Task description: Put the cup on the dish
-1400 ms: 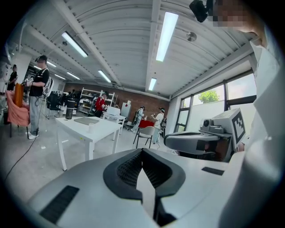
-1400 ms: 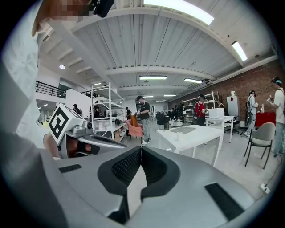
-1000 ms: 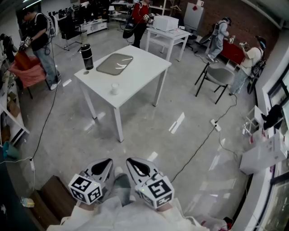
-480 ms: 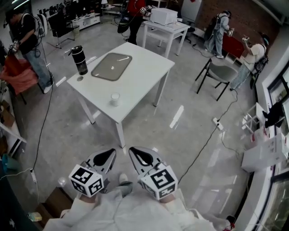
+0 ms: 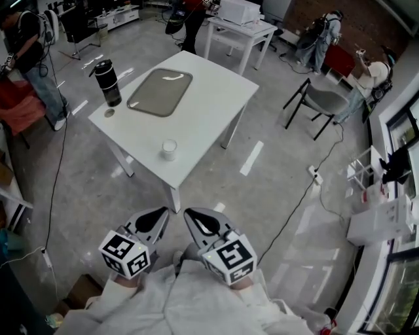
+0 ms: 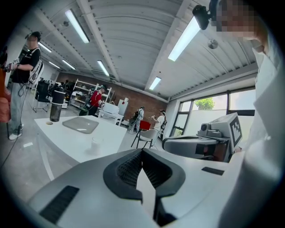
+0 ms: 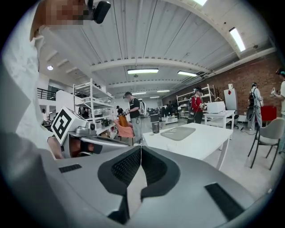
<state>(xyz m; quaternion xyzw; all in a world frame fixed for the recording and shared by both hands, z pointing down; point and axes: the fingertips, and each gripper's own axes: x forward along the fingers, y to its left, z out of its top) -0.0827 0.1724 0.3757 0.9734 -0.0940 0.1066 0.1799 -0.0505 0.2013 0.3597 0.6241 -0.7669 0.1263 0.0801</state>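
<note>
A small white cup [image 5: 169,149] stands near the front corner of the white table [image 5: 216,85]. The dish, a flat grey tray [image 5: 160,92], lies further back on that table. My left gripper [image 5: 163,212] and right gripper [image 5: 187,212] are side by side low in the head view, over the floor and short of the table. Both are shut with nothing between the jaws. The left gripper view shows its shut jaws [image 6: 142,150], with the cup [image 6: 95,143] and tray [image 6: 81,124] ahead. In the right gripper view the shut jaws [image 7: 141,148] point towards the tray [image 7: 178,132].
A black bottle [image 5: 108,82] and a small round lid [image 5: 109,112] stand at the table's left end. A grey chair [image 5: 321,101] and a second white table [image 5: 239,19] are beyond. A cable [image 5: 294,203] runs over the floor. People stand around the room's edges.
The table and cup have drawn closer in the head view as the person walks towards them. Both grippers stay shut and side by side.
</note>
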